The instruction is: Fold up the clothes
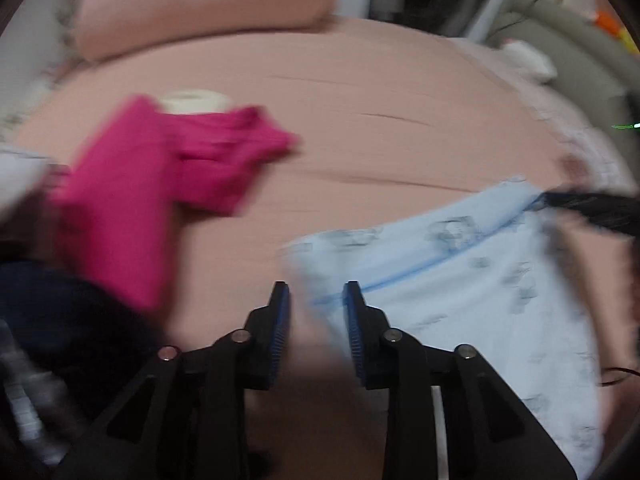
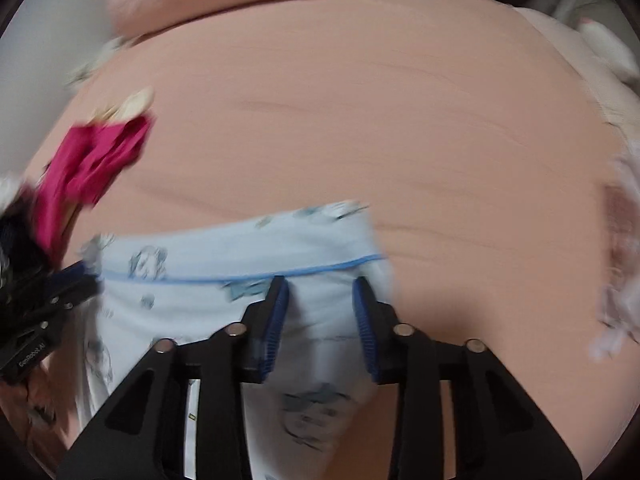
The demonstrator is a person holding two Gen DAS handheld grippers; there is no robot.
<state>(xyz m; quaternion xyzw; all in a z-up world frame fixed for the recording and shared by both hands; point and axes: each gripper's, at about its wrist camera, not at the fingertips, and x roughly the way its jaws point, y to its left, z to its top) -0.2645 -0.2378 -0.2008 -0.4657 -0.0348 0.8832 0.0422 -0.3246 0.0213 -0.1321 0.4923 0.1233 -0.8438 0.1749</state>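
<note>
In the left wrist view, the left gripper (image 1: 316, 296) was seen with its jaws partly apart, nothing pressed between the pads, at the blurred left edge of the light blue printed garment (image 1: 460, 280) spread on the pink bed sheet (image 1: 360, 120). A magenta garment (image 1: 160, 176) lay well apart.

In the right wrist view, the right gripper (image 2: 322, 296) was held with jaws partly apart over the blue cloth; whether it was pinched could not be told.

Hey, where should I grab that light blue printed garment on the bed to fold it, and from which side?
Grip the light blue garment by its folded top band, above the blue piping, at the two ends. Come from above and the near side, since it lies flat on the pink bed and that edge is thick and straight, probably easiest to pinch.
</note>
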